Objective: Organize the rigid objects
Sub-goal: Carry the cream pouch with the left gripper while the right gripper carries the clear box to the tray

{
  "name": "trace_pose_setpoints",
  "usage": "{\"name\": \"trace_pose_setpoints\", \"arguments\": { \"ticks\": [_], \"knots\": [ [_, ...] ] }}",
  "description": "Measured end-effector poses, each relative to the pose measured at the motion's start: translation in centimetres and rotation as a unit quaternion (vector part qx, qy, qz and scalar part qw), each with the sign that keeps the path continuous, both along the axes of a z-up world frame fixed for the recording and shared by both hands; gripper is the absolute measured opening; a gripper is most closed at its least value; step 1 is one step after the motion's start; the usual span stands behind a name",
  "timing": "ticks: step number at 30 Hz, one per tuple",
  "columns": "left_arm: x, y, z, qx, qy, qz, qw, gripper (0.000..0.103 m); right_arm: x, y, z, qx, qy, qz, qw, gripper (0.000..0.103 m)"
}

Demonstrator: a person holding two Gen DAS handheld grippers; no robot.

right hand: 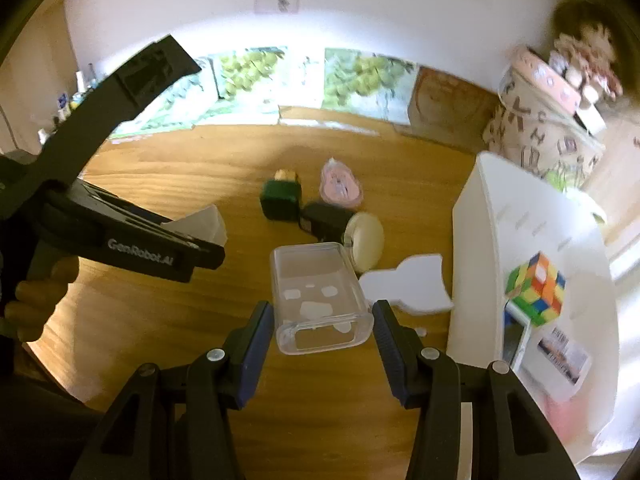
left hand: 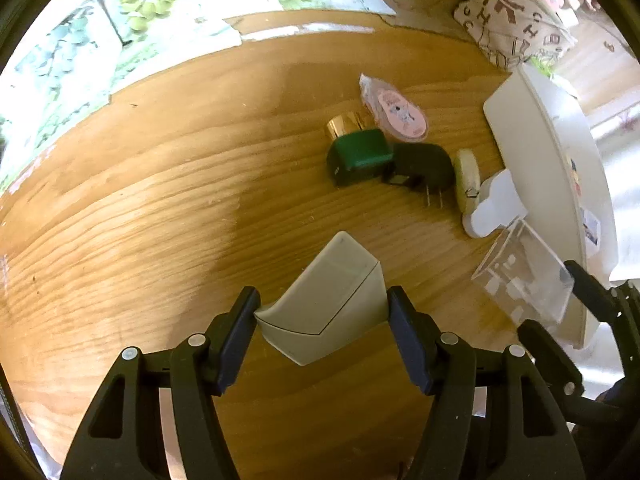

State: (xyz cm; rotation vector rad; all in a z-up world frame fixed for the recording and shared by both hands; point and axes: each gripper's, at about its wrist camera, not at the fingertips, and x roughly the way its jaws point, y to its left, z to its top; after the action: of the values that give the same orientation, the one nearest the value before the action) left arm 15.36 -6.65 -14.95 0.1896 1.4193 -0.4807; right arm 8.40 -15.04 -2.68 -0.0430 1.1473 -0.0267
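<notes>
My left gripper (left hand: 322, 308) is shut on a grey-white angular box (left hand: 328, 304), held above the wooden table (left hand: 160, 208). My right gripper (right hand: 323, 320) is shut on a clear plastic case (right hand: 316, 292); the case also shows in the left wrist view (left hand: 524, 276). On the table lie a green bottle with a gold cap (left hand: 358, 152), a black plug adapter (left hand: 422, 166), a pink oval item (left hand: 400, 114) and a cream round disc (left hand: 468, 180). The left gripper shows in the right wrist view (right hand: 132, 236) at the left.
A white storage unit (right hand: 520, 240) stands at the right, holding a colour cube (right hand: 536, 292). A white cloud-shaped piece (right hand: 408, 284) lies by its foot. A lettered cloth bag (right hand: 536, 144) and grape pictures (right hand: 360, 76) sit at the back.
</notes>
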Motion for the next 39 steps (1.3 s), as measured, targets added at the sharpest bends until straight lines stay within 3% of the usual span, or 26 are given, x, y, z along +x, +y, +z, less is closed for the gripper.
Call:
{"name": "trace_pose_setpoints", "arguments": {
  "ticks": [10,22,32,39],
  "knots": [
    [-1.4,-0.5,4.6,-0.004,-0.04,0.029,0.9988,0.068,-0.5,-1.0,3.7,0.006,-0.038,0.039,0.999,0.051],
    [-4.1,-4.3,9.9,-0.022,-0.096,0.041,0.9943,0.068,-2.4,-4.9,8.7,0.006,-0.087,0.064,0.994,0.051],
    [-6.6,-8.9,13.4,-0.038,-0.14,0.021,0.9892,0.068,-4.4,-9.3,11.5,0.004,-0.123,0.063,0.99,0.05],
    [-8.2,-13.2,14.7,-0.042,-0.156,-0.014,0.9868,0.068,-5.7,-13.3,11.8,0.004,-0.13,0.04,0.991,0.051]
  ]
}}
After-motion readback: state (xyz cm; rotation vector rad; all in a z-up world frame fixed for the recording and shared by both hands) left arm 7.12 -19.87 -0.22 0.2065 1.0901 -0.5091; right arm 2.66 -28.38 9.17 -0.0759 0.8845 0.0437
